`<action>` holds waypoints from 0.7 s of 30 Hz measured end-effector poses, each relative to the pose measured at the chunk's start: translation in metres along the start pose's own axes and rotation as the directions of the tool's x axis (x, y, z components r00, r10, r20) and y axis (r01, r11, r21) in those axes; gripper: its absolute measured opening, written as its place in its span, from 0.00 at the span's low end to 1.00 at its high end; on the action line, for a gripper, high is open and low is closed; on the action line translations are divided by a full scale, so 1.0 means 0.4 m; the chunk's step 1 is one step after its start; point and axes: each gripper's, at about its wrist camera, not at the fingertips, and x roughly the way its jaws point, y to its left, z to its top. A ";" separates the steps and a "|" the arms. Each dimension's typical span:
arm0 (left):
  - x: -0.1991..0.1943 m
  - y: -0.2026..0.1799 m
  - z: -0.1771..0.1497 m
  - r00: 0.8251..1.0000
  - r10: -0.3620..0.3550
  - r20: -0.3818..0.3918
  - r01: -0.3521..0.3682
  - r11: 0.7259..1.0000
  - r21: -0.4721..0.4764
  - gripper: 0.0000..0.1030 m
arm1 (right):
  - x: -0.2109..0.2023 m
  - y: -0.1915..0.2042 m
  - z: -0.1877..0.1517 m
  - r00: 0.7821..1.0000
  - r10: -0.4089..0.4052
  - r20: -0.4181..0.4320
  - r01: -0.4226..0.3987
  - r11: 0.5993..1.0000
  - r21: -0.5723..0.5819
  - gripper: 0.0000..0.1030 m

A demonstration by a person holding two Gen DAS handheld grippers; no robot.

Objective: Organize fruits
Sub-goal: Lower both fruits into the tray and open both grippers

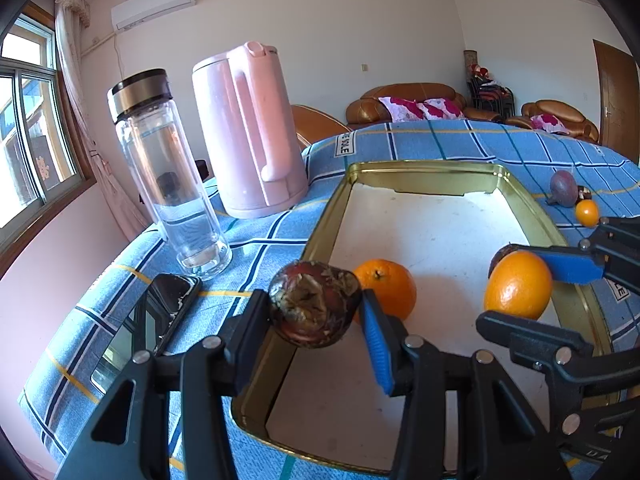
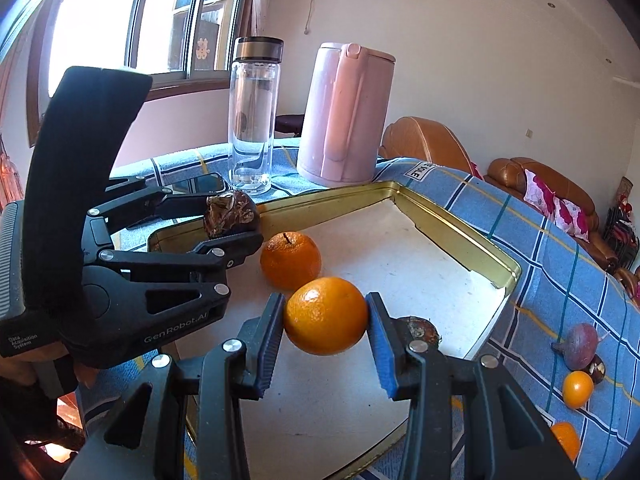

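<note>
We see the left gripper pinching a wrinkled brown fruit over the tray's near-left rim; the right gripper clamps an orange above the tray floor — a second orange lies between them, in the tray.

One tray, one kettle — two grippers

Left black plastic two-finger gripper: blue ribbed pads, silver rivets at linkage pivots, triangular cut-outs. White print "GenRobot.AI" and "Data Acquisition System" on body. Right black plastic two-finger gripper: same build, blue ribbed pads, silver rivets.
</note>
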 end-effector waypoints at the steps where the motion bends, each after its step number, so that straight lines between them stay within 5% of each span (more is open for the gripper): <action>1: 0.001 -0.002 0.000 1.000 0.003 -0.002 -0.003 1.000 0.008 0.47 | 0.005 -0.001 0.000 1.000 -0.001 -0.012 0.001 1.000 0.002 0.42; 21: 0.013 -0.021 0.000 0.999 0.047 -0.019 -0.045 0.995 0.085 0.48 | 0.029 -0.013 0.000 0.998 0.007 -0.063 -0.005 1.000 0.029 0.42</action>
